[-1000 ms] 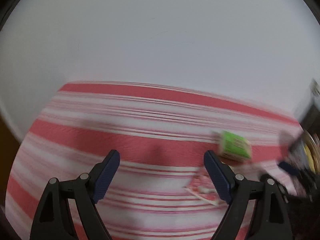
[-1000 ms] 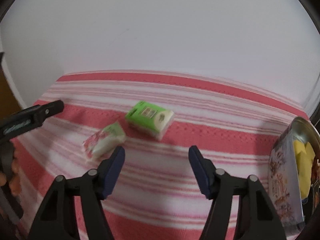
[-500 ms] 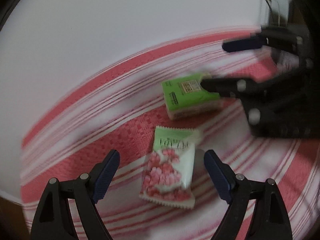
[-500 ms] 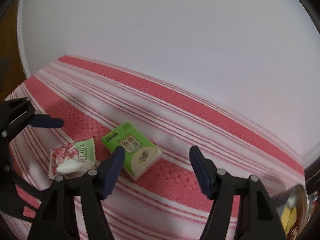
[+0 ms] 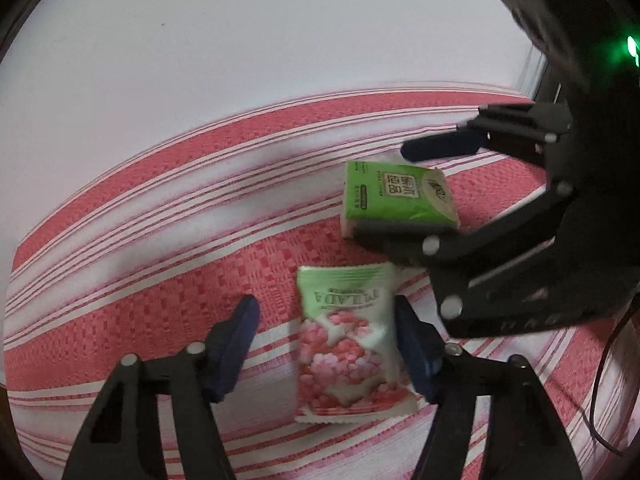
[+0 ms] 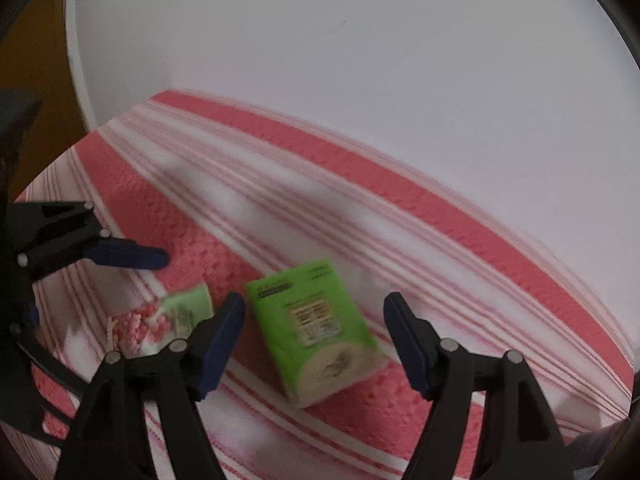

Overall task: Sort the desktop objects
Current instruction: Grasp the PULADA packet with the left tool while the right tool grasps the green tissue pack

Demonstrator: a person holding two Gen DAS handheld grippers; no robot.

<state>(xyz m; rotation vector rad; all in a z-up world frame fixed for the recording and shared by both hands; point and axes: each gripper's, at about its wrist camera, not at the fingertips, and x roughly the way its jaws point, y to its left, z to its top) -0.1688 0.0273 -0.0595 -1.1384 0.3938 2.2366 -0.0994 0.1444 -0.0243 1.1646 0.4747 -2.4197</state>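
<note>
A pink, white and green candy packet [image 5: 348, 344] lies flat on the striped cloth between the fingers of my left gripper [image 5: 325, 308]. Its jaws are closing; the right pad sits at the packet's edge and the left pad stands apart from it. A green tissue pack [image 6: 316, 328] lies between the fingers of my right gripper [image 6: 315, 300], whose jaws are opening and do not touch it. In the left wrist view the green tissue pack [image 5: 396, 196] shows just beyond the candy packet, with the right gripper [image 5: 380, 192] straddling it. The candy packet [image 6: 160, 320] appears left of the pack.
A red and white striped cloth [image 5: 160, 240] covers the surface, with a plain white area [image 5: 280, 40] behind it. The cloth's left edge and a brown area [image 6: 36, 80] show in the right wrist view. A thin dark cable [image 5: 600, 392] hangs at the right.
Both grippers have come down and rolled over the two items, which were off to the side before. The left jaws have narrowed around the candy packet; the right jaws have widened around the green pack.
</note>
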